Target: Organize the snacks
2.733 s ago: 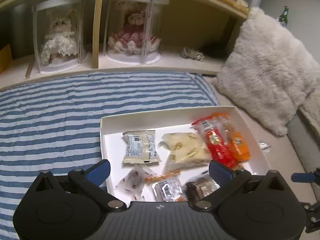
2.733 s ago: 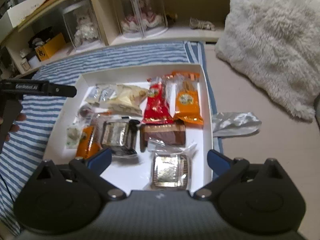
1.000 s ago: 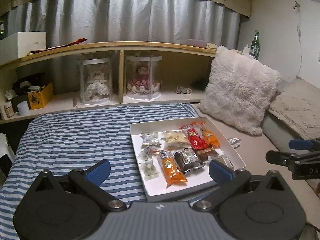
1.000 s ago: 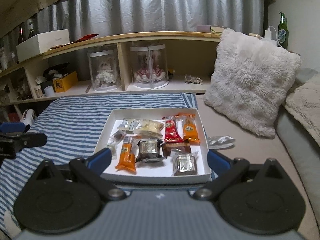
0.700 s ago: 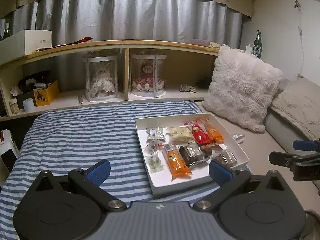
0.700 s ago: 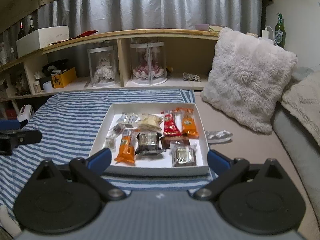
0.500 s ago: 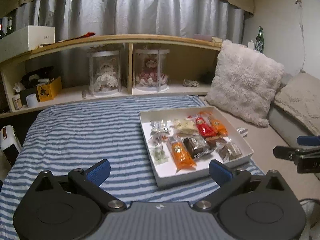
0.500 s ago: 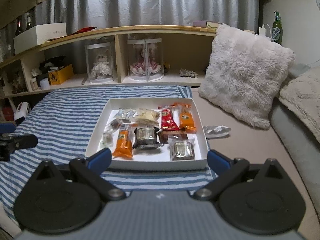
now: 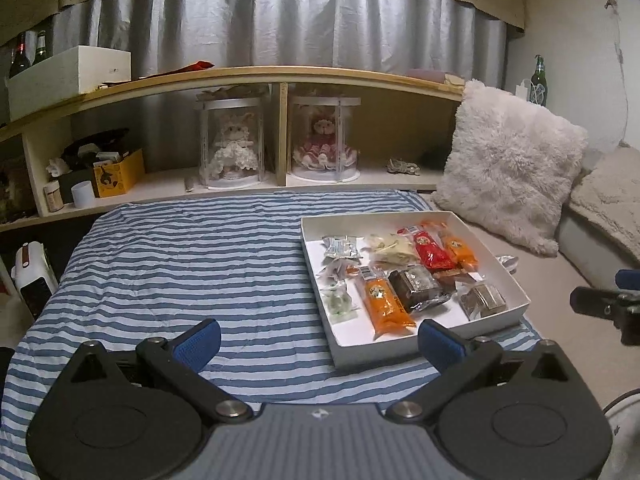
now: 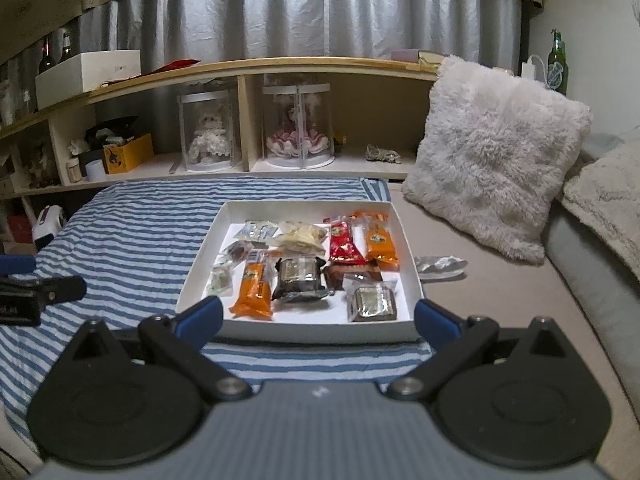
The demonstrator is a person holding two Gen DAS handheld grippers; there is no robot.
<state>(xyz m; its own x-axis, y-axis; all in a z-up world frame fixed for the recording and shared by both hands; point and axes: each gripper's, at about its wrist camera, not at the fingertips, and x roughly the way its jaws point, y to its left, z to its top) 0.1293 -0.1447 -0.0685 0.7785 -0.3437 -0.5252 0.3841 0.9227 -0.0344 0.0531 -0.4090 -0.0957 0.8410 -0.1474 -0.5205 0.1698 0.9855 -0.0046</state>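
Note:
A white shallow box (image 9: 506, 276) (image 10: 204, 256) lies on the striped blanket with several wrapped snacks inside: orange bars (image 10: 254, 290), a red packet (image 10: 343, 242), dark brownie packs (image 10: 298, 276) and pale crackers (image 10: 298, 236). A silver wrapper (image 10: 440, 265) lies outside the box, to its right on the beige sheet. My left gripper (image 9: 319, 340) stands open in front of the box and left of it, holding nothing. My right gripper (image 10: 316, 318) is open too, near the box's front edge, empty.
A blue and white striped blanket (image 9: 192, 264) covers the bed. A fluffy pillow (image 10: 496, 160) leans at the right. Behind the bed runs a wooden shelf (image 9: 280, 76) with two doll cases (image 9: 234, 144), a yellow box and bottles. A white appliance (image 9: 32, 276) sits at the left.
Both grippers have pulled back and up from the box, so the whole bed and shelf now show. Both stayed open and empty. The snacks in the box have not moved lately.

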